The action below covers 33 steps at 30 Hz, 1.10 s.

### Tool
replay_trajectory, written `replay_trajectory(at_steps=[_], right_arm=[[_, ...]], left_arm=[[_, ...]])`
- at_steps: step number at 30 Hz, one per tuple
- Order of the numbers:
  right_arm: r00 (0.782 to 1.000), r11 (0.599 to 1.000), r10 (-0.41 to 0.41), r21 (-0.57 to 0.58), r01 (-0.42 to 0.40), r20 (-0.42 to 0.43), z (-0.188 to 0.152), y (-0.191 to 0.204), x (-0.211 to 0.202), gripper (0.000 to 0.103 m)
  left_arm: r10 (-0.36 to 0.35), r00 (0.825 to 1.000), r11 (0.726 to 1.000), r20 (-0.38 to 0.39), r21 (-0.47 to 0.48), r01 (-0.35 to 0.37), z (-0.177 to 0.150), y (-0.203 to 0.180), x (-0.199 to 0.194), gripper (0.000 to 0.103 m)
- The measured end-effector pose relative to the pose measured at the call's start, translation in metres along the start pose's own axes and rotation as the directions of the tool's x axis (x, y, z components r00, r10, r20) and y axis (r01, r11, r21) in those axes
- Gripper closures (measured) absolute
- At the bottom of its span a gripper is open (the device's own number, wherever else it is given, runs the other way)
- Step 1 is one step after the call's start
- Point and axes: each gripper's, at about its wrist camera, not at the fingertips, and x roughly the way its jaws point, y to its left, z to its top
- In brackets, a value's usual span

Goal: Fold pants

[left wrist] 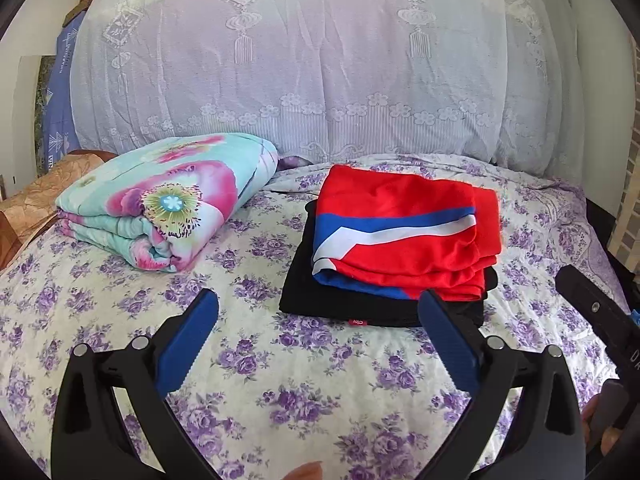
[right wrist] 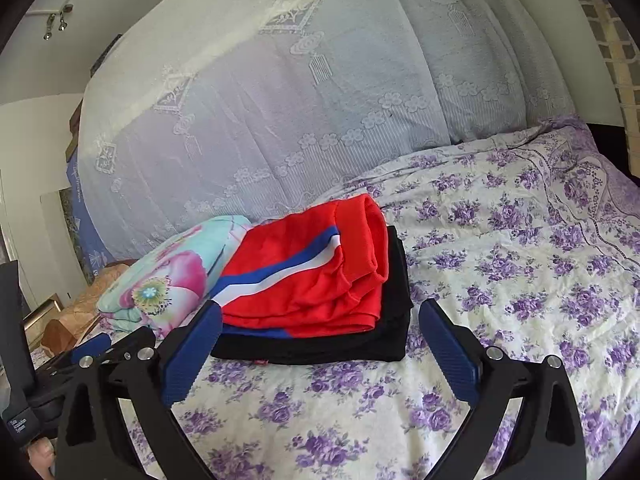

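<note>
Red pants point(left wrist: 400, 224) with a blue and white stripe lie folded on top of a folded black garment point(left wrist: 304, 280), on a bed with a purple-flowered sheet point(left wrist: 280, 380). My left gripper point(left wrist: 319, 296) hovers just in front of the stack, its jaws wide open with nothing between the blue pads. In the right wrist view the same red pants point(right wrist: 312, 276) and black garment point(right wrist: 396, 280) sit right ahead of my right gripper point(right wrist: 320, 306), which is also open and holds nothing. Each gripper shows at the edge of the other's view.
A folded flowered quilt point(left wrist: 168, 196) lies left of the stack. Behind both rises a tall pile under a white lace cover point(left wrist: 300, 60). A brown pillow point(left wrist: 52, 184) sits at the far left. Bare sheet point(right wrist: 520, 260) stretches to the right of the stack.
</note>
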Motion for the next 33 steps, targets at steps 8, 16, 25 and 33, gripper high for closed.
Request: replay_trajectory(at_steps=[8, 16, 25, 33], right_arm=[[0.998, 1.000, 0.012, -0.004, -0.012, 0.054, 0.004, 0.008, -0.028, 0.004], [0.999, 0.999, 0.040, -0.016, -0.039, 0.037, 0.006, 0.007, -0.019, 0.004], [0.998, 0.998, 0.054, -0.016, -0.054, 0.019, 0.006, 0.008, -0.015, 0.004], [0.998, 0.998, 0.061, -0.020, -0.061, 0.024, 0.006, 0.009, -0.017, 0.004]], left_arm=[[0.006, 1.000, 1.000, 0.000, 0.025, -0.006, -0.001, -0.009, -0.026, 0.005], [0.017, 1.000, 0.999, -0.017, 0.047, -0.016, -0.005, -0.012, -0.016, 0.005], [0.021, 1.000, 0.996, 0.014, 0.084, -0.022, -0.009, -0.019, -0.016, 0.005], [-0.014, 0.999, 0.998, -0.034, 0.053, 0.016, -0.008, -0.014, -0.012, 0.005]])
